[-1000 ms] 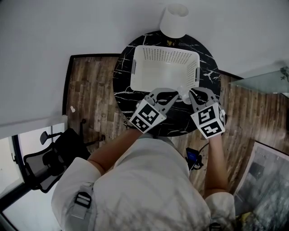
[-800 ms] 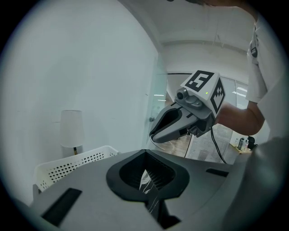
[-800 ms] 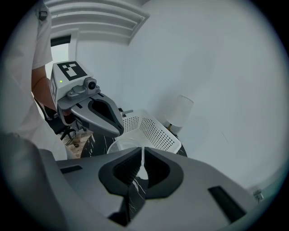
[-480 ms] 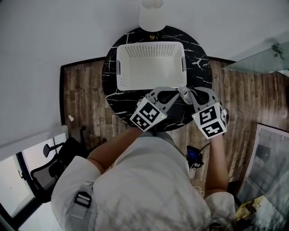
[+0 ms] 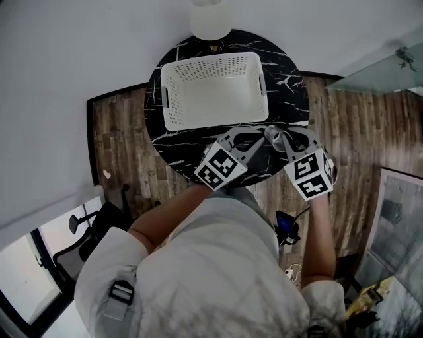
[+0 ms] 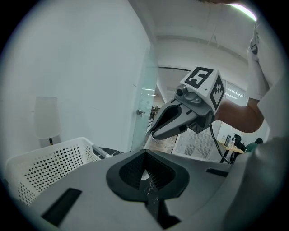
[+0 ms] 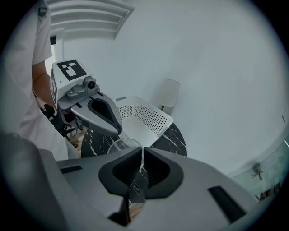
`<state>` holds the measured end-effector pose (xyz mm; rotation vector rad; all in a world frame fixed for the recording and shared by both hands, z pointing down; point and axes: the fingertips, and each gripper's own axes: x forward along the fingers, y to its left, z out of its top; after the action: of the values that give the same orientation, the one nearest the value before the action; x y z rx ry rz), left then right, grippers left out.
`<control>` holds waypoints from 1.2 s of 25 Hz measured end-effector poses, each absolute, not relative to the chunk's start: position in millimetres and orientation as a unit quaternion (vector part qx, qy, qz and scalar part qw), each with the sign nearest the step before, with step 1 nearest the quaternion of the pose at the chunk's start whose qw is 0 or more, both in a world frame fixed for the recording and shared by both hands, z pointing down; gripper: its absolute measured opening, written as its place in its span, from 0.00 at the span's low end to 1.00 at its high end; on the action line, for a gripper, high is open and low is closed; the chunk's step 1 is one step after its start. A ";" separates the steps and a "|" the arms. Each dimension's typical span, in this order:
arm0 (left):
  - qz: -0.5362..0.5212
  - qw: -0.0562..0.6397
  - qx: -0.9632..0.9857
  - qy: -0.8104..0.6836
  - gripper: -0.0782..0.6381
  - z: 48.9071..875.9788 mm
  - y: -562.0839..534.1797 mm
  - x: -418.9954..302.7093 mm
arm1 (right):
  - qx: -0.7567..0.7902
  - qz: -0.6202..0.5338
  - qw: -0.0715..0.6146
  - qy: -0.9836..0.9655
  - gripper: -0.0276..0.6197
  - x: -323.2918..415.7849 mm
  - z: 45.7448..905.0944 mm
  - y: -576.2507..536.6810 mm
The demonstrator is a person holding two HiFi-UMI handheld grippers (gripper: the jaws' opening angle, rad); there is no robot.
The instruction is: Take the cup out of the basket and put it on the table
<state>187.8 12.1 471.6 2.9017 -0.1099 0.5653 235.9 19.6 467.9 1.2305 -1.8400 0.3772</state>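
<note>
Clamping cup (image 7: pixel 118 145) rim — right hand-held gripper (image 7: pixel 142 158) | over table (image 5: pixel 291 92), beside basket (image 5: pixel 210 65)

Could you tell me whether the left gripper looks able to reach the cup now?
Probably yes: the cup is held in the right gripper close beside the left gripper, nothing between, though the left jaws are shut.

White lamp (image 5: pixel 210 16), perhaps office chair (image 5: pixel 92 228)

White perforated basket (image 5: pixel 211 66), black white-veined marble table (image 5: pixel 291 92), clear cup (image 7: pixel 118 145), brown wood-grain floor (image 5: pixel 119 132)
</note>
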 end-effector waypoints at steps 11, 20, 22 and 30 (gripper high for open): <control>0.210 0.110 0.971 -0.030 0.12 502.1 20.2 194.7 | 0.487 0.187 0.436 -0.733 0.08 243.7 510.4 28.3; 0.226 0.122 0.966 -0.019 0.12 530.8 23.7 206.7 | 0.478 0.211 0.445 -0.727 0.08 249.6 547.2 27.8; 0.232 0.127 0.964 -0.017 0.12 538.8 24.2 208.6 | 0.476 0.214 0.448 -0.726 0.08 251.0 554.7 27.2; 0.257 0.147 0.955 -0.011 0.12 571.7 24.0 210.7 | 0.458 0.230 0.469 -0.719 0.08 256.7 595.8 25.2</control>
<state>210.7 24.0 571.7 2.7478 -0.0316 0.7402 256.7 25.2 595.8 1.1238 -1.7618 0.5632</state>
